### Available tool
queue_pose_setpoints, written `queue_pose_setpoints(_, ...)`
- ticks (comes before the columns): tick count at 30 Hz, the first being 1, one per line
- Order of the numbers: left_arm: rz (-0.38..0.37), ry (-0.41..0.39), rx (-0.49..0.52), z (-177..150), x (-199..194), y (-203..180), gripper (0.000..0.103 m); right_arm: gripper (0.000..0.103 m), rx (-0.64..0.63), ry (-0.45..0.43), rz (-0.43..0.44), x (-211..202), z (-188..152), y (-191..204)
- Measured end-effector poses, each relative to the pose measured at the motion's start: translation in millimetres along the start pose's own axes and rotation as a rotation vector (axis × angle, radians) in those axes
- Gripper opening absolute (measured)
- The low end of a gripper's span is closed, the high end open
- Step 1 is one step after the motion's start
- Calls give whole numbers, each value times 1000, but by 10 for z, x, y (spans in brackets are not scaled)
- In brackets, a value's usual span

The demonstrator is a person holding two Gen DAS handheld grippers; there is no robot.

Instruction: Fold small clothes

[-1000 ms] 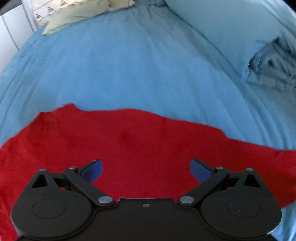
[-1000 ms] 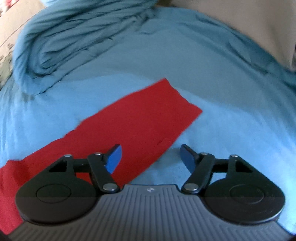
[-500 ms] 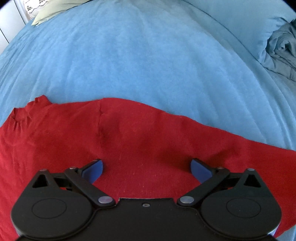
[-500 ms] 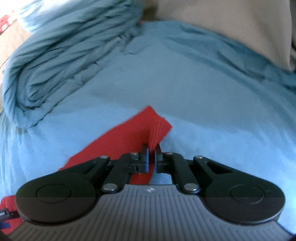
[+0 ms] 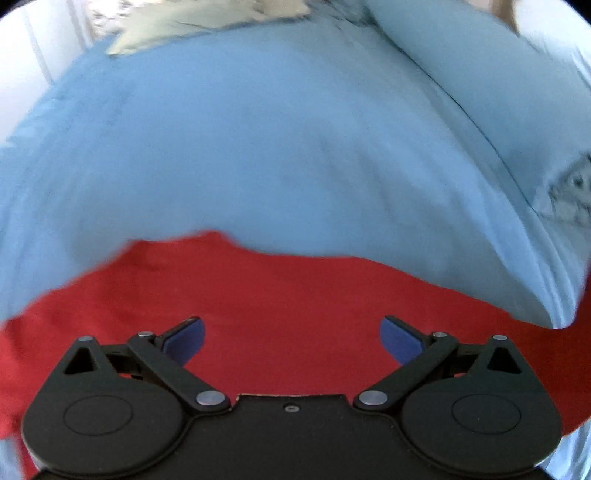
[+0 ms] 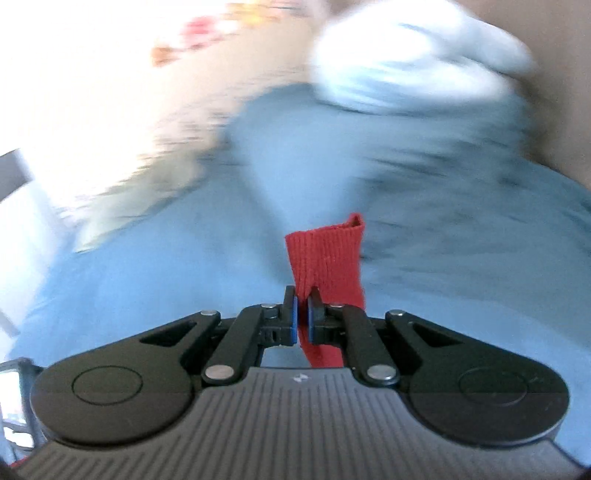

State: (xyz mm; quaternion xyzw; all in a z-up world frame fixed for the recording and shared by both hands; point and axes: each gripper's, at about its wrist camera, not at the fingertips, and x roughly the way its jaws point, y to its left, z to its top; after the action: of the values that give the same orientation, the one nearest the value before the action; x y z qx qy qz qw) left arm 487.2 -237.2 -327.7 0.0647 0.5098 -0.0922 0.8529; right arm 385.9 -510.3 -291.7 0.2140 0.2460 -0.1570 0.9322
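Observation:
A red garment [image 5: 280, 295] lies spread on the blue bed sheet [image 5: 258, 147] in the left wrist view. My left gripper [image 5: 291, 338] is open and hovers over its middle, holding nothing. In the right wrist view my right gripper [image 6: 303, 314] is shut on the ribbed cuff end of the red garment's sleeve [image 6: 327, 251], which stands up above the fingers, lifted off the sheet. The view is blurred by motion.
A blue pillow [image 5: 480, 74] lies at the back right and a pale green cloth [image 5: 207, 22] at the back of the bed. A rumpled blue duvet [image 6: 413, 66] lies beyond the right gripper. The bed's left edge [image 5: 33, 110] meets a white wall.
My right gripper closed on the sleeve cuff and has lifted it, swinging fast. The left gripper stayed open and shifted over the garment.

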Motion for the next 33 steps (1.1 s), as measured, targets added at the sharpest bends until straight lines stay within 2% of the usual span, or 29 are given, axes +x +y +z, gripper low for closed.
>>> queue_pose_setpoints(3, 70, -29, -38, -123, -262, 694, 103, 21, -53, 24, 189, 34, -85, 843)
queue_pose_setpoints(5, 116, -38, -71, -283, -356, 1163, 103, 21, -103, 62, 321, 77, -293, 1397)
queue_pose_setpoints(7, 158, -33, -101, -483, -389, 1575, 103, 21, -174, 108, 437, 140, -622, 1895)
queue_pose_setpoints(9, 188, -9, -137, -692, -367, 1955, 103, 20, -236, 175, 507, 252, -1054, 2297)
queue_pose_setpoints(13, 178, 48, -222, -1062, -259, 2513, 103, 20, -413, 330, 496, 544, -2050, 2808)
queue_pose_setpoints(16, 122, 67, -276, -1230, -172, 2716, 103, 20, -524, 374, 470, 616, -2550, 2944)
queue_pose_setpoints(21, 58, 55, -295, -1254, -108, 2801, 103, 20, -623, 373, 459, 608, -2849, 2989)
queue_pose_setpoints(26, -22, 42, -309, -1200, -50, 2819, 103, 25, -705, 398, 474, 787, -2863, 3013)
queue_pose_setpoints(27, -53, 41, -315, -1186, -65, 2792, 103, 33, -720, 403, 487, 806, -2861, 3041)
queue_pose_setpoints(28, -78, 42, -320, -1159, -44, 2777, 103, 49, -733, 414, 500, 769, -2841, 3029)
queue_pose_setpoints(29, -105, 43, -327, -1138, -39, 2756, 103, 60, -737, 419, 506, 739, -2798, 3001)
queue_pose_setpoints(30, -125, 49, -331, -1115, -17, 2727, 103, 79, -734, 413, 506, 690, -2763, 2959)
queue_pose_setpoints(31, -146, 60, -333, -1101, 5, 2693, 103, 87, -726, 398, 502, 611, -2700, 2911)
queue_pose_setpoints(33, -194, 82, -343, -1086, 49, 2595, 102, 88, -700, 390, 502, 452, -2549, 2707)
